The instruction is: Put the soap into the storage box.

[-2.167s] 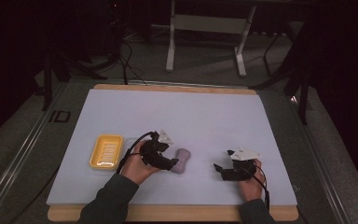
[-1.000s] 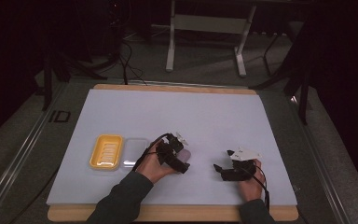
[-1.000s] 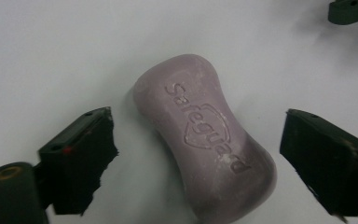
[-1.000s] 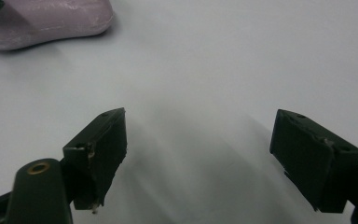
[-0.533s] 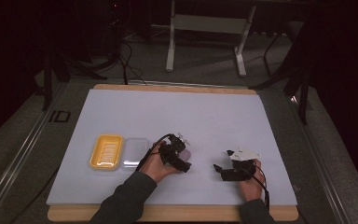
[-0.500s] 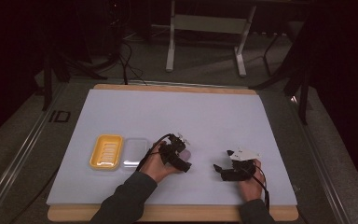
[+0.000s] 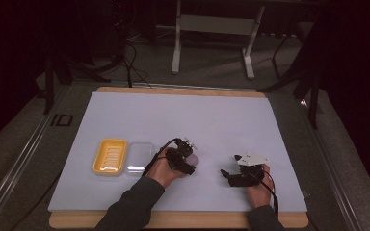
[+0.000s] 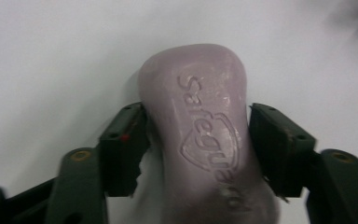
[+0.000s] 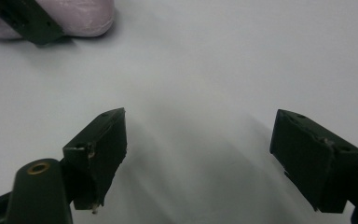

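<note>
A matte white sheet covers the wood-edged table (image 7: 125,222) in a dim room with dark floor and a metal stand behind. The left gripper (image 8: 195,140) has just been closing its fingers, now clamped on the smooth, waisted pale-purple soap bar (image 8: 200,126) (a shield crest embossed), lying mid-table right of a ribbed yellow plastic soap dish (image 7: 110,157) and its clear lid (image 7: 140,157). The right gripper (image 9: 198,154) rests nearby, its fingers apart over bare sheet.

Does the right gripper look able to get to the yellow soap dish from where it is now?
Probably not directly. The left gripper, its jaws just closed on the soap bar, and that forearm sit between the right gripper and the yellow dish; it would have to go around.
</note>
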The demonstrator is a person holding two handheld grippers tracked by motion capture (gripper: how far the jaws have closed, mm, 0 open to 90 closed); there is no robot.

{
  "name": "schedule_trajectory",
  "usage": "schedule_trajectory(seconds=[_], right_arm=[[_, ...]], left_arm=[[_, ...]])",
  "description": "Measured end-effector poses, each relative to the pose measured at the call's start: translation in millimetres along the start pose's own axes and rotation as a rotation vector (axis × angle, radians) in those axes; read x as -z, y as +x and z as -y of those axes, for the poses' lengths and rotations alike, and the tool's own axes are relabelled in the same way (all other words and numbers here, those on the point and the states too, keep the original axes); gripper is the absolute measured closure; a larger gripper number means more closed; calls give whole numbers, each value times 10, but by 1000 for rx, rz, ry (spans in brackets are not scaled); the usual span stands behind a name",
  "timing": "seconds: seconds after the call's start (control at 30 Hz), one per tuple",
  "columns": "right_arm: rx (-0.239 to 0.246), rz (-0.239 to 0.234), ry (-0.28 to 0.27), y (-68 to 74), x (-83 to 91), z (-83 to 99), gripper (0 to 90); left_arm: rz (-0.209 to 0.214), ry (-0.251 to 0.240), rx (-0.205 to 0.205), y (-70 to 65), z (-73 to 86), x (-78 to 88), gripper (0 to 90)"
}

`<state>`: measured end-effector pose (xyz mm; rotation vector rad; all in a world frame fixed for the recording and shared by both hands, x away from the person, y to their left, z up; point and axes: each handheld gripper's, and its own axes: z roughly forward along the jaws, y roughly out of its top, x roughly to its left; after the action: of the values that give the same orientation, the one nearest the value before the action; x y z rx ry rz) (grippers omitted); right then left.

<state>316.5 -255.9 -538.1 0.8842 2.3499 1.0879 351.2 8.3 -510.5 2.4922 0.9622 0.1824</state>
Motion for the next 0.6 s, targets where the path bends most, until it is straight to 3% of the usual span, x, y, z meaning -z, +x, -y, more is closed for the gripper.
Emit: schedule_trajectory(seconds=[0.1,0.37,0.6], right_arm=[[-2,0,1,1,0,-1,182],[-1,0,0,0,-1,-1,182],[0,0,5,2,-6,-2,182]], left_arm=[[8,25,-25,25,-9,18,481],[34,95,-80,91,-75,32,489],[63,121,-95,143,-119,28,485]])
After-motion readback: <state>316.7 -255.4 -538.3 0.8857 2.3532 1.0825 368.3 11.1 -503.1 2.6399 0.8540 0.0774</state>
